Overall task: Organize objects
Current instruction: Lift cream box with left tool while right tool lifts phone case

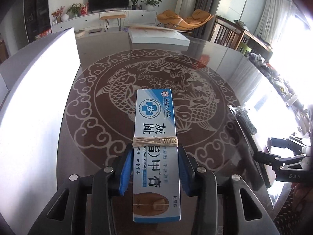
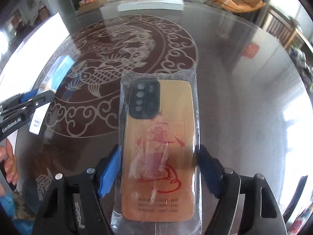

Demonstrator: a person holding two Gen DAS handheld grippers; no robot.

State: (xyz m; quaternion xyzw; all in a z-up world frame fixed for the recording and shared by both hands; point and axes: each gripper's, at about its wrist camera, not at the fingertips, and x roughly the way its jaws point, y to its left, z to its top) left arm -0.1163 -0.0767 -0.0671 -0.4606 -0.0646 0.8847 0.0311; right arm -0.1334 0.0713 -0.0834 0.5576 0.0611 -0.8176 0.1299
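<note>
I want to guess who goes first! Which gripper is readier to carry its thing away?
Probably the left gripper: its blue pads already pinch the cream box. The right gripper only straddles the bagged phone case lying on the table; a firm grip isn't clear.

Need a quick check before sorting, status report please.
Left gripper shut on cream box. Right gripper shut on bagged phone case. Nothing blocking.
</note>
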